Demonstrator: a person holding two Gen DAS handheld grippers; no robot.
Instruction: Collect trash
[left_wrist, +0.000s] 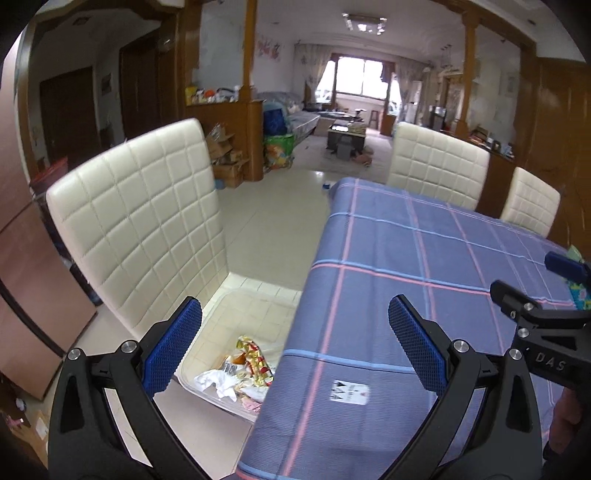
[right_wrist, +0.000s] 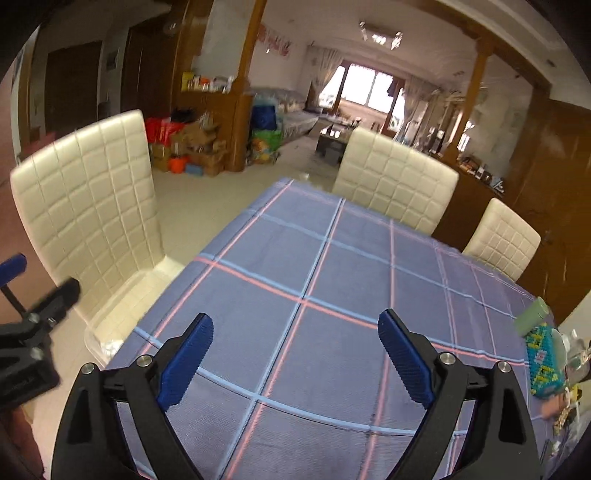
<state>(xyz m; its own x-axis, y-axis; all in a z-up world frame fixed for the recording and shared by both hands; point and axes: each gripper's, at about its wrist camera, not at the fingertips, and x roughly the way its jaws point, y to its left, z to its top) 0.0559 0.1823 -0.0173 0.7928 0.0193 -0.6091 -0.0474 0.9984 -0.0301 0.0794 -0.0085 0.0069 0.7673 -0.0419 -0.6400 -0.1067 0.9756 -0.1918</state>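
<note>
A clear plastic bin (left_wrist: 221, 306) stands on the seat of a cream chair (left_wrist: 140, 221) beside the table. In it lies trash: gold and red wrappers (left_wrist: 253, 356) and crumpled white tissue (left_wrist: 218, 382). My left gripper (left_wrist: 295, 328) is open and empty, above the table's left edge and the bin. My right gripper (right_wrist: 295, 350) is open and empty over the blue plaid tablecloth (right_wrist: 295, 273). The right gripper also shows at the right edge of the left wrist view (left_wrist: 546, 295). The bin's corner shows in the right wrist view (right_wrist: 103, 341).
Two more cream chairs (right_wrist: 395, 181) (right_wrist: 502, 240) stand at the table's far side. At the table's right edge lie a green tube (right_wrist: 532, 317), a teal patterned pouch (right_wrist: 546, 362) and small items. Boxes and bags (right_wrist: 192, 147) pile by the wooden divider.
</note>
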